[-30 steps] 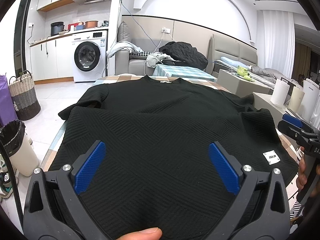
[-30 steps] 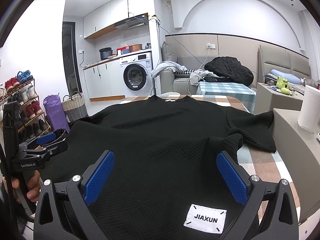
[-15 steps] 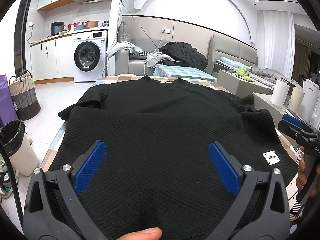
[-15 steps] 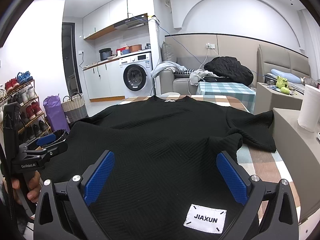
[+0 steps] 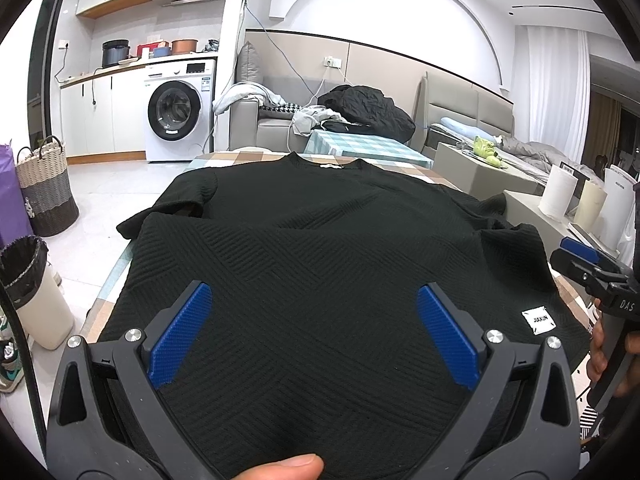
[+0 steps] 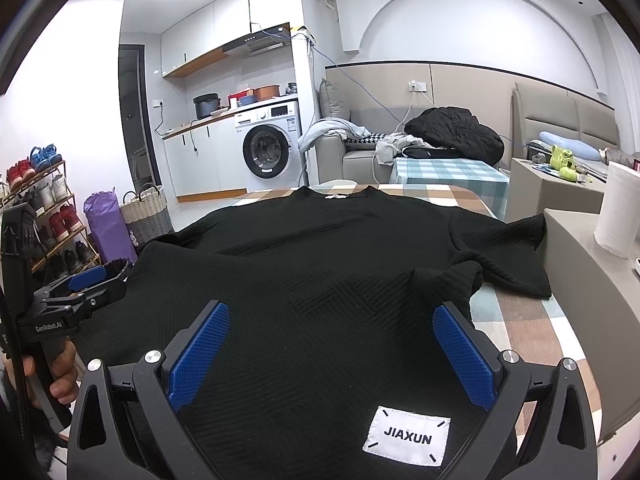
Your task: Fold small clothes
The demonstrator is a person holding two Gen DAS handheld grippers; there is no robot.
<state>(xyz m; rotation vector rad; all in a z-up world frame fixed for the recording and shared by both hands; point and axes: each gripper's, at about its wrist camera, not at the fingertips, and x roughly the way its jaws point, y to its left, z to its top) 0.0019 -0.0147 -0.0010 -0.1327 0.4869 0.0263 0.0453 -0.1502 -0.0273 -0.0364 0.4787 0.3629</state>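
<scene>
A black textured sweater (image 5: 320,248) lies spread flat on a table with a checked cloth (image 6: 516,312), its neckline at the far end and its hem at the near edge, with a white label (image 6: 406,436) reading JIAXUN near the hem on the right side. The left gripper (image 5: 316,336) hangs over the near left part of the hem and the right gripper (image 6: 328,354) over the near right part — both have their blue jaws spread wide and hold nothing. The right sleeve (image 6: 504,252) lies out to the side on the cloth, with a small fold of fabric standing up beside it.
</scene>
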